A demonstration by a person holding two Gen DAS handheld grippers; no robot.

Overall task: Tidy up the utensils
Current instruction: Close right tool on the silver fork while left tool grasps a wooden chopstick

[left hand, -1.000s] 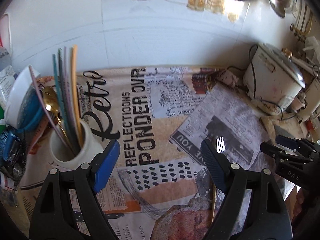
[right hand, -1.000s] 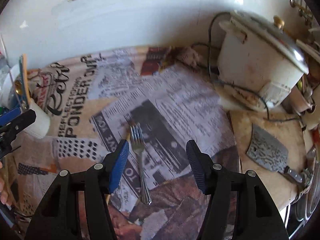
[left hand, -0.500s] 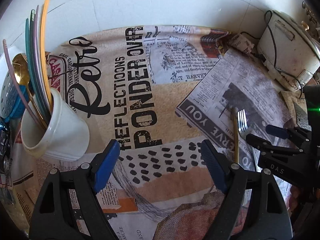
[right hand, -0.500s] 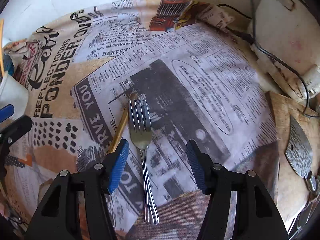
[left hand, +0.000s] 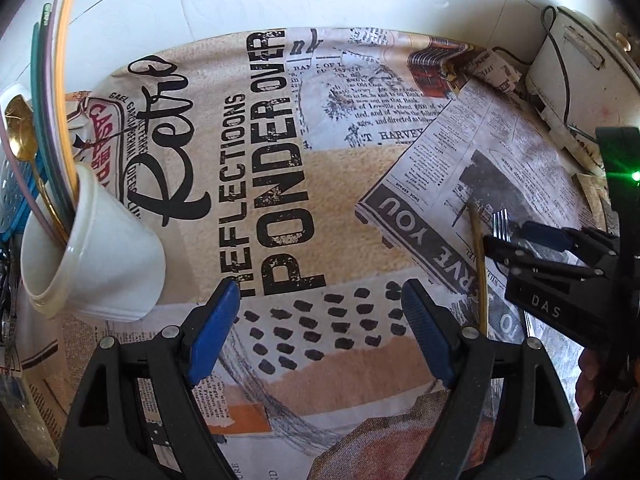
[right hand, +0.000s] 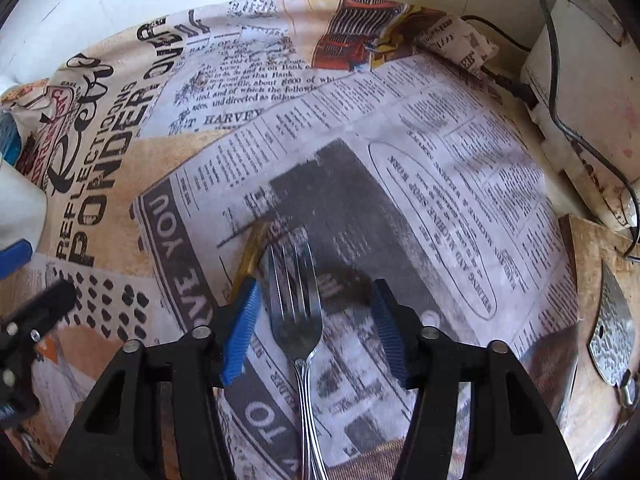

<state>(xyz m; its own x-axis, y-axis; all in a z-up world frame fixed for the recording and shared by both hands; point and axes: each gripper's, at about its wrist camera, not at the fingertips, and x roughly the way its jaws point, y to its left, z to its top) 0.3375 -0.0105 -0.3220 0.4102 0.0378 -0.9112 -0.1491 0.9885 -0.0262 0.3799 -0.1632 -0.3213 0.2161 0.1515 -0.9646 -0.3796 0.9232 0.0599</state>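
Observation:
A silver fork (right hand: 297, 312) lies on the newspaper-print cloth (right hand: 400, 160), tines pointing away. My right gripper (right hand: 314, 304) is open and low over it, its blue pads on either side of the fork's head without touching. A brown stick-like utensil (right hand: 250, 256) lies just left of the fork; it also shows in the left wrist view (left hand: 479, 264). My left gripper (left hand: 320, 308) is open and empty above the cloth. A white cup (left hand: 96, 256) at the left holds several coloured straws and a gold spoon (left hand: 18, 132). The right gripper (left hand: 560, 256) appears at the right of the left wrist view.
A white rice cooker (right hand: 592, 64) with a black cord stands at the back right. A cleaver blade (right hand: 612, 336) lies on a wooden board at the right. A blue perforated item (left hand: 12, 196) sits behind the cup. A white tiled wall is behind.
My right gripper has dropped lower and moved forward, so its pads now flank the fork's head. My left gripper has lowered and moved closer to the cloth and the cup.

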